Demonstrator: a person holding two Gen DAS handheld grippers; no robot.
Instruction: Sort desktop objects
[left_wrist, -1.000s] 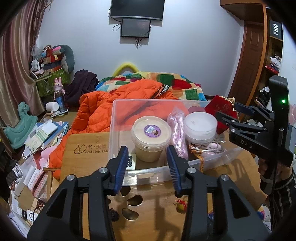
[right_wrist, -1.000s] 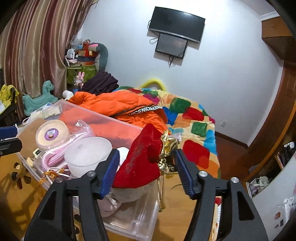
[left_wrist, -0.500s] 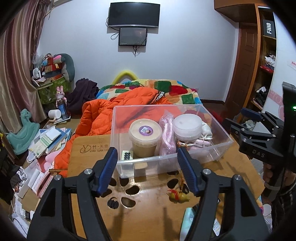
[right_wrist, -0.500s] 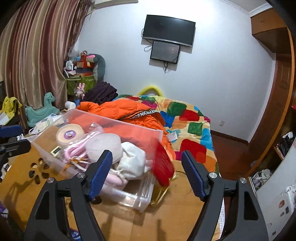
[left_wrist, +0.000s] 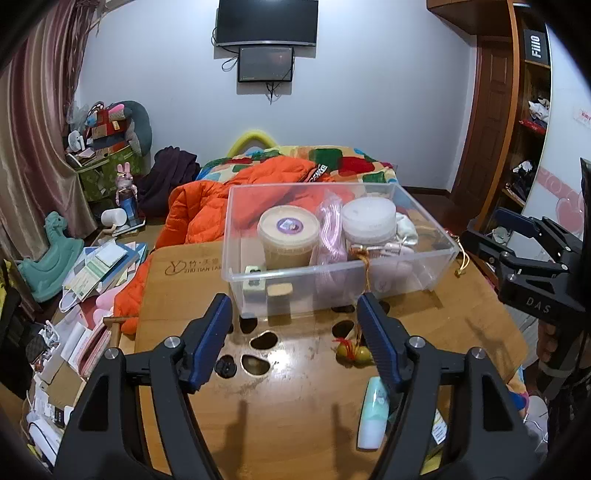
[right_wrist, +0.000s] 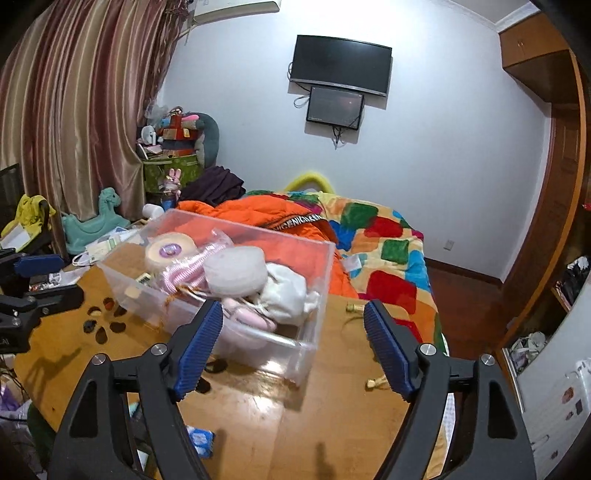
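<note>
Clear bin (left_wrist: 332, 288) sat on the table (left_wrist: 288, 413), packed with tubs and pouches; a small bottle (left_wrist: 373, 413) and a yellow trinket (left_wrist: 351, 352) lay loose in front. Left tongs (left_wrist: 295, 343) and right tongs (right_wrist: 293, 345) were both opening, nothing between them. Risk: the rounded bottle could roll off the table edge if nudged.

Clear glossy plastic bin (left_wrist: 334, 291), shiny wood table (left_wrist: 288, 406) — perhaps lacquered

A home bedroom — bed (right_wrist: 373, 243), curtains (right_wrist: 74, 110), toys.
</note>
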